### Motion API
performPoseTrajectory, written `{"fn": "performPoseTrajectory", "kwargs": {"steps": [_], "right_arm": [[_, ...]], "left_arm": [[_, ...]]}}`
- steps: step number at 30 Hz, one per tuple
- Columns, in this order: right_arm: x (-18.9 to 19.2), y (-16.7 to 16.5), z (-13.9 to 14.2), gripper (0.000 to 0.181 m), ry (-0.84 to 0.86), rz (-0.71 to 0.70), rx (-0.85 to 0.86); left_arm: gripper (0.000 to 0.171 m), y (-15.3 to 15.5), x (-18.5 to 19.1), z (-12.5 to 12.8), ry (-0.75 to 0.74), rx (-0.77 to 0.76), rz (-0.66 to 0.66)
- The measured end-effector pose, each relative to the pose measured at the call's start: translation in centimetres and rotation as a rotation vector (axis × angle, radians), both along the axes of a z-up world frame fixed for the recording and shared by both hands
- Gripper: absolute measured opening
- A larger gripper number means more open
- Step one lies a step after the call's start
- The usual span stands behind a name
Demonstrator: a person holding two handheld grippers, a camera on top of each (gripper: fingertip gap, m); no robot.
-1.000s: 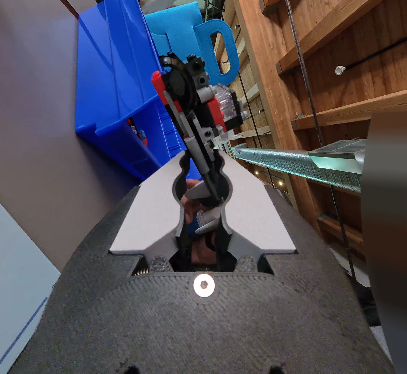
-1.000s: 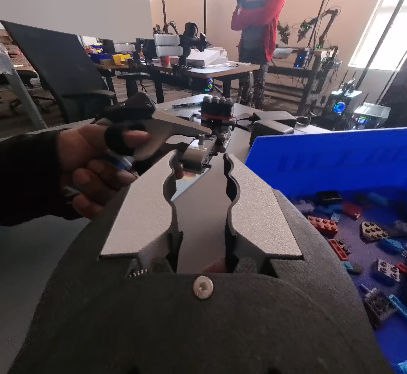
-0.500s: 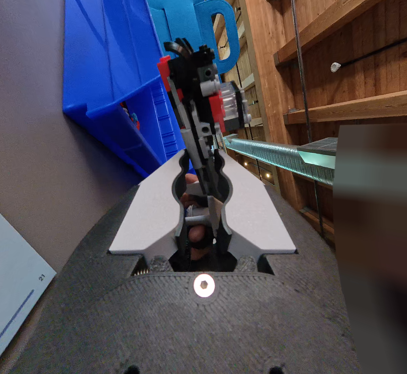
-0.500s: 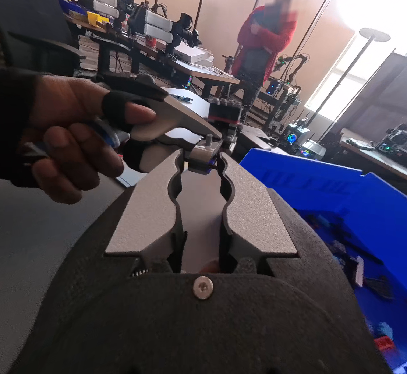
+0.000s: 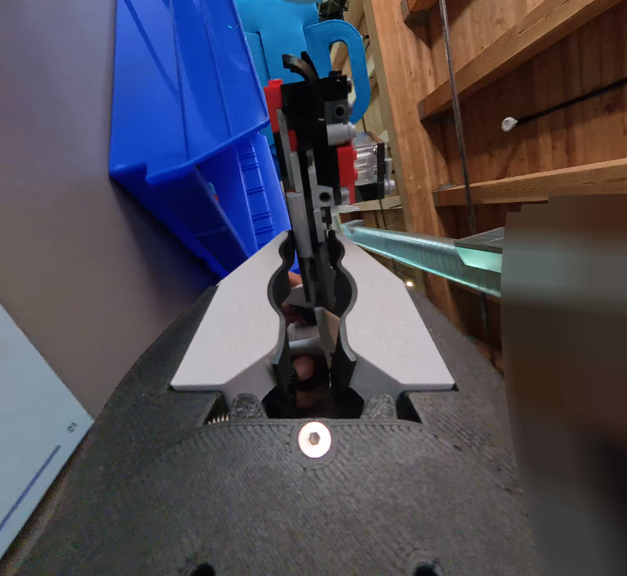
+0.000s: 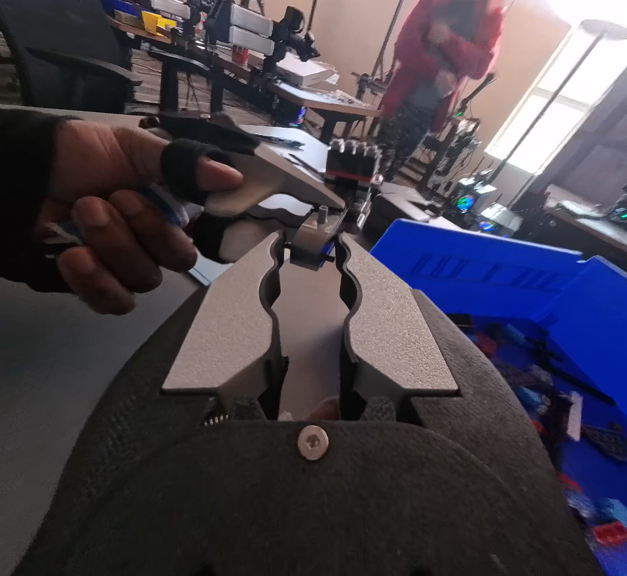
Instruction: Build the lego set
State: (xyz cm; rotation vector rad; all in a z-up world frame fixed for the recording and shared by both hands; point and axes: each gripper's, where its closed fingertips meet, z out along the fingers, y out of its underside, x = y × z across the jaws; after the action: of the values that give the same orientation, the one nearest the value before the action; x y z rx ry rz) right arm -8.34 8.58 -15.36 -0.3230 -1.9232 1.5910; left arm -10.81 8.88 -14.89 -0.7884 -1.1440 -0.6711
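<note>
Wood planks fill the right side of the left wrist view, and a blue bin (image 5: 190, 112) stands on the left by a grey wall. The left gripper (image 5: 312, 247) pinches the lego model (image 5: 315, 152) by its thin grey and black bottom. The model sticks up far past the tips, black and red with a clear block on its right. Half a second ago it leaned left; now it stands almost straight.

Desks, lamps and a person in red sit far back in the right wrist view. The blue bin (image 6: 509, 274), with loose bricks inside, is on the right. On the left, a hand (image 6: 112, 213) holds the left gripper (image 6: 332, 203), which grips the model (image 6: 353, 166) in the air over the grey table (image 6: 68, 339). The right gripper (image 6: 310, 247) has its jaws spread, with a grey part (image 6: 314, 235) of the model just between the tips. A second ago the tips were farther back from it.

I think the step is to grab that grey part. Close slowly and squarely, and keep the left hold firm so nothing pops off.
</note>
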Motion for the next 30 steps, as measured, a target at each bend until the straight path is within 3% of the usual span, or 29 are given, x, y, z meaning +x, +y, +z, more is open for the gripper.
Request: {"fn": "performPoseTrajectory", "kwargs": {"steps": [2,5,7,11,14,21,27,30], "right_arm": [[0.1,0.0,-0.5,0.034,-0.115,0.054,0.012],[2.3,-0.1,-2.5,0.038,-0.408,0.264,0.113],[4.3,0.1,-3.9,0.038,-0.505,0.378,0.214],[7.3,0.1,-7.0,0.037,-0.398,0.487,0.466],[9.2,-0.8,-8.3,0.031,-0.337,0.546,0.552],[8.5,-1.6,-10.3,0.006,-0.325,0.431,0.630],[5.6,-1.2,-9.1,0.005,-0.663,0.250,0.375],[3.9,-0.7,-8.9,0.008,-0.743,0.157,0.266]], "left_arm": [[0.021,-0.7,-0.4,-0.3,0.028,-0.075,0.033],[0.020,-2.0,-1.1,-0.9,0.045,-0.184,0.082],[0.020,-2.6,-1.4,-1.3,0.039,-0.223,0.103],[0.021,-2.7,-1.5,-1.8,0.025,-0.245,0.109],[0.020,-2.3,-1.4,-2.1,0.020,-0.249,0.092],[0.021,-1.9,-1.2,-2.1,0.024,-0.259,0.081],[0.020,-2.3,-1.3,-1.9,0.029,-0.260,0.097],[0.021,-2.5,-1.4,-1.9,0.027,-0.257,0.103]]}}
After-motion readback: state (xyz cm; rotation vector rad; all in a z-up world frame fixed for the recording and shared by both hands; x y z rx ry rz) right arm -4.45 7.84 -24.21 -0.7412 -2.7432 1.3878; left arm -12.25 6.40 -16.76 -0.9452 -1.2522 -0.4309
